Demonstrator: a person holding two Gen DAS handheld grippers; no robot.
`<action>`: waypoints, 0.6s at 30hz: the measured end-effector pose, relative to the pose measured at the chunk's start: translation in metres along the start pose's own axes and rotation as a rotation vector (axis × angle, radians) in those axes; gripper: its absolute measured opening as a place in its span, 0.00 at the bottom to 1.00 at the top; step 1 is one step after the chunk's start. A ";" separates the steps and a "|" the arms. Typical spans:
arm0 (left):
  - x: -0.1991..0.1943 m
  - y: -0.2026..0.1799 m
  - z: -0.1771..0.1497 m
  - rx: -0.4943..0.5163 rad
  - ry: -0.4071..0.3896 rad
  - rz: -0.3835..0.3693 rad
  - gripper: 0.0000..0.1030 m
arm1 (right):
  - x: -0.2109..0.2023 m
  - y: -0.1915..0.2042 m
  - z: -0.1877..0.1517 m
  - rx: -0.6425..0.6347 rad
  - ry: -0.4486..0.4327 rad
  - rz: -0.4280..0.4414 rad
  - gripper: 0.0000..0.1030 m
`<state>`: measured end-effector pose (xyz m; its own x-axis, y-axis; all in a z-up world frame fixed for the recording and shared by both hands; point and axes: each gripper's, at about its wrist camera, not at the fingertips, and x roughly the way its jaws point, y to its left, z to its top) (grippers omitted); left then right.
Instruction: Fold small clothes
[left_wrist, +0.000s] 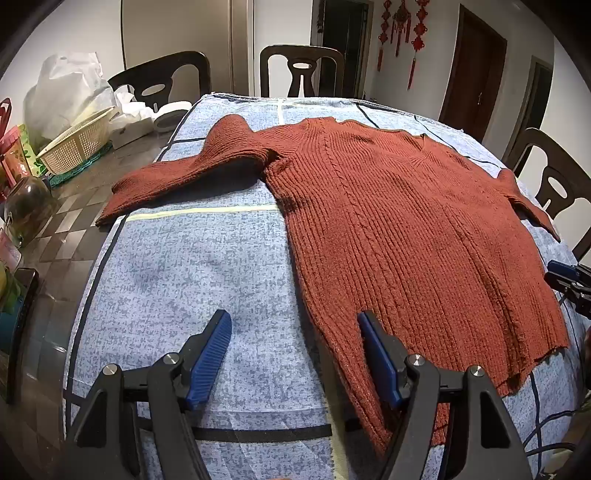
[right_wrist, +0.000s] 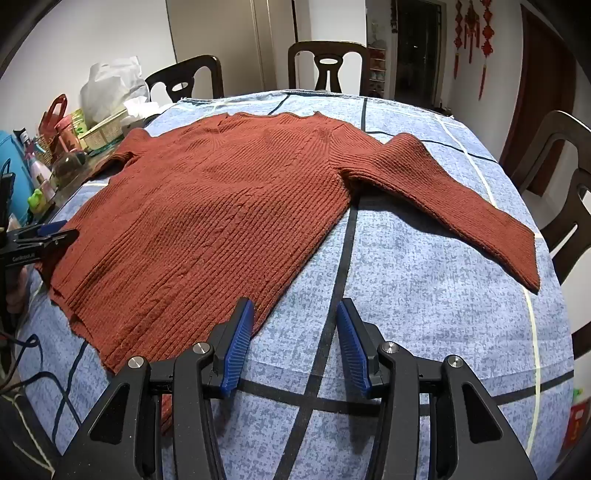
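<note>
A rust-red ribbed knit sweater (left_wrist: 388, 221) lies flat on the blue patterned cloth (left_wrist: 207, 273), sleeves spread out to both sides. In the left wrist view its left sleeve (left_wrist: 184, 173) reaches over the cloth's edge. My left gripper (left_wrist: 293, 326) is open above the sweater's lower left hem, its right finger over the knit. In the right wrist view the sweater (right_wrist: 221, 206) fills the middle and its right sleeve (right_wrist: 443, 199) runs to the right. My right gripper (right_wrist: 295, 314) is open and empty at the sweater's lower right hem corner.
Dark wooden chairs (left_wrist: 301, 70) stand around the table. On the bare table at the left are a cream plastic basket (left_wrist: 79, 142), a white plastic bag (left_wrist: 66, 96), jars and bottles (right_wrist: 48, 162). Another chair (right_wrist: 554, 166) stands at the right.
</note>
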<state>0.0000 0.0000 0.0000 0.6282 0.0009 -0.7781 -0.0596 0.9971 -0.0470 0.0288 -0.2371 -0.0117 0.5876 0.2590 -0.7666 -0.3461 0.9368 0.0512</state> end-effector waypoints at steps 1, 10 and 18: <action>0.000 0.000 0.000 0.006 -0.001 0.008 0.70 | 0.000 0.000 0.000 -0.002 0.000 -0.003 0.46; 0.000 -0.001 0.000 0.007 0.000 0.009 0.71 | -0.001 0.000 -0.001 -0.002 0.000 -0.003 0.46; 0.000 -0.003 0.000 0.009 0.000 0.011 0.71 | 0.001 0.000 -0.001 0.005 0.000 0.006 0.46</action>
<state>0.0004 -0.0026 -0.0002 0.6273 0.0114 -0.7787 -0.0596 0.9977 -0.0334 0.0289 -0.2372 -0.0126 0.5853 0.2646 -0.7664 -0.3462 0.9363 0.0589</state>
